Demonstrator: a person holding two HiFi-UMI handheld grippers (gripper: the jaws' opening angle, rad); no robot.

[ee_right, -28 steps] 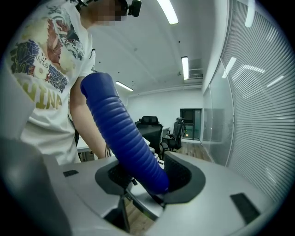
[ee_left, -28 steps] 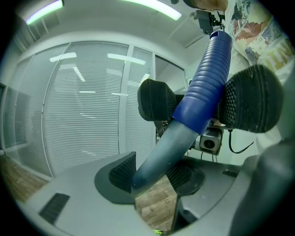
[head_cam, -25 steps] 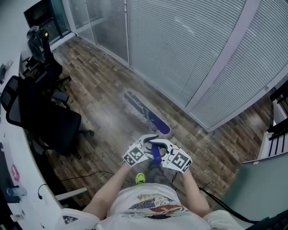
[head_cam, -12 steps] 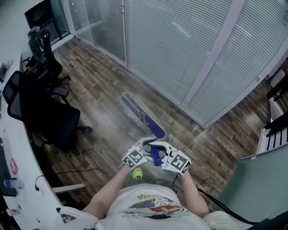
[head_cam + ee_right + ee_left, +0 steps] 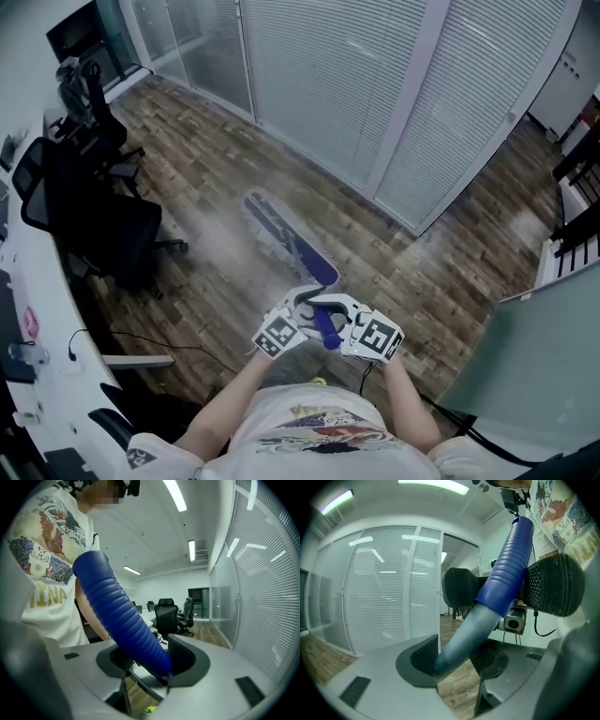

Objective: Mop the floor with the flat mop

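The flat mop's blue head (image 5: 286, 239) lies on the wooden floor ahead of me, at a slant beside the glass wall. Its handle runs back to a ribbed blue grip (image 5: 325, 328) in front of my chest. My left gripper (image 5: 305, 314) is shut on the mop handle (image 5: 464, 634) from the left, gripping the grey pole just below the ribbed sleeve. My right gripper (image 5: 347, 319) is shut on the ribbed blue grip (image 5: 122, 616) from the right. The two grippers face each other closely, marker cubes turned outward.
Black office chairs (image 5: 103, 225) stand at the left beside a white desk (image 5: 28, 309). A glass partition with blinds (image 5: 375, 94) runs diagonally behind the mop. A cable (image 5: 159, 349) trails on the floor. A grey-green panel (image 5: 534, 366) rises at the right. The floor near the mop looks damp.
Both grippers and the mop have travelled along the floor beside the glass wall, and the mop head now sits a little farther left and up in view. Both grips are unchanged.
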